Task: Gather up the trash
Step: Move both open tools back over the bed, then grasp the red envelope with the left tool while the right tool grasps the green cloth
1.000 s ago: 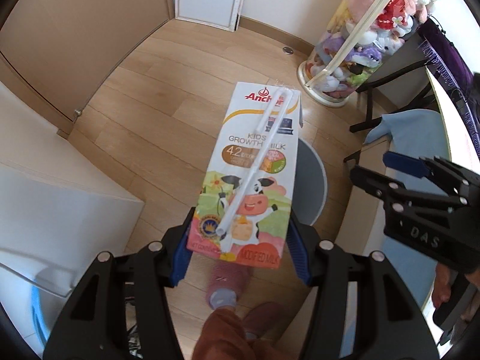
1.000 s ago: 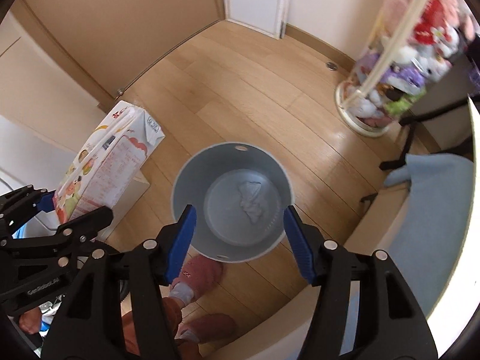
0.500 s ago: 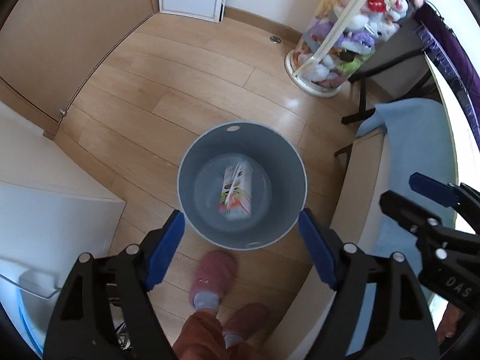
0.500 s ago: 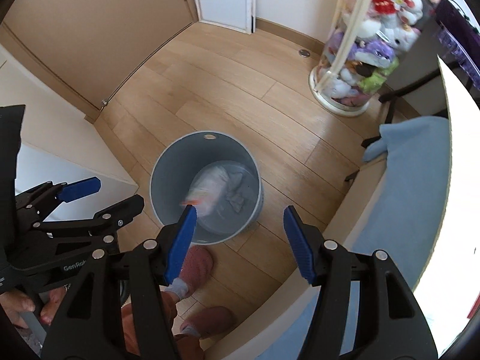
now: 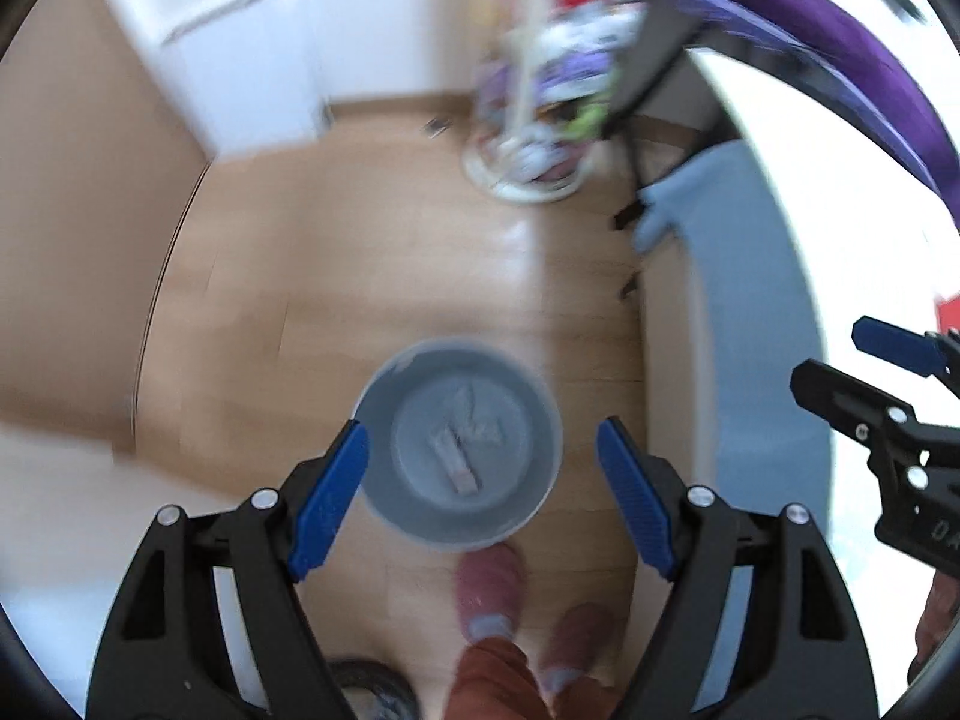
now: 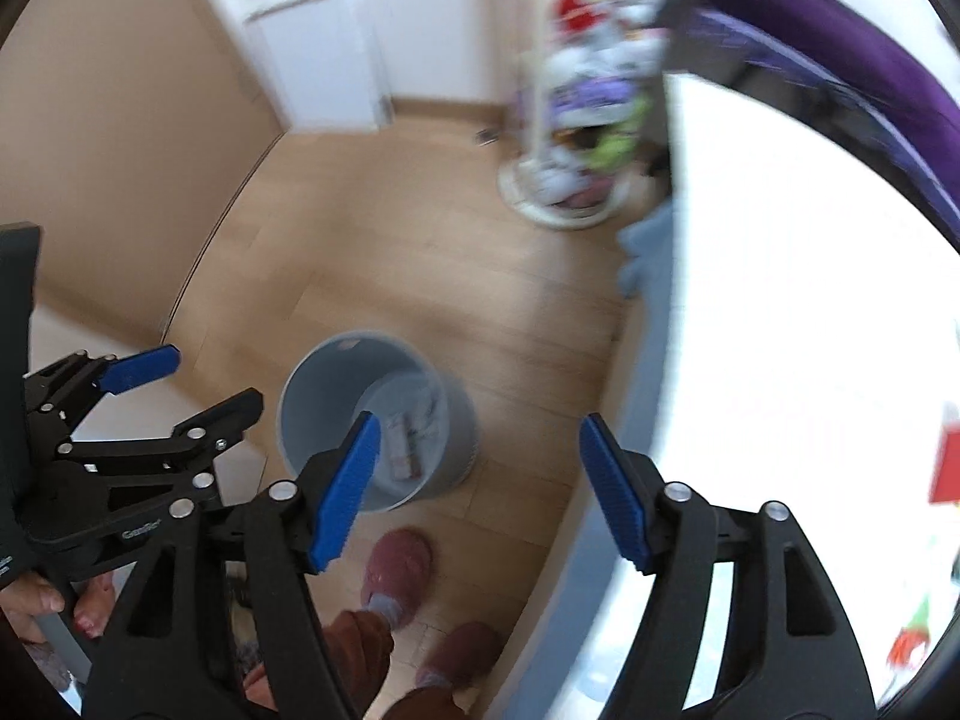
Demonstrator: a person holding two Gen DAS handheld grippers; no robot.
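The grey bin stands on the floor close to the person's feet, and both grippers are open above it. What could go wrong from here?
1. The grey bin stands right beside a slippered foot; a step could knock it over and spill the milk carton.
2. Both views are motion-blurred, so aiming the left gripper or right gripper at the next piece could go wrong.

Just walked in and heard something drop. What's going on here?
A person is collecting trash with a two-finger tool in each hand. Both the left tool and the right tool are open and empty. A milk carton lies in the grey bin on the floor, by their slippers, alongside some crumpled paper.
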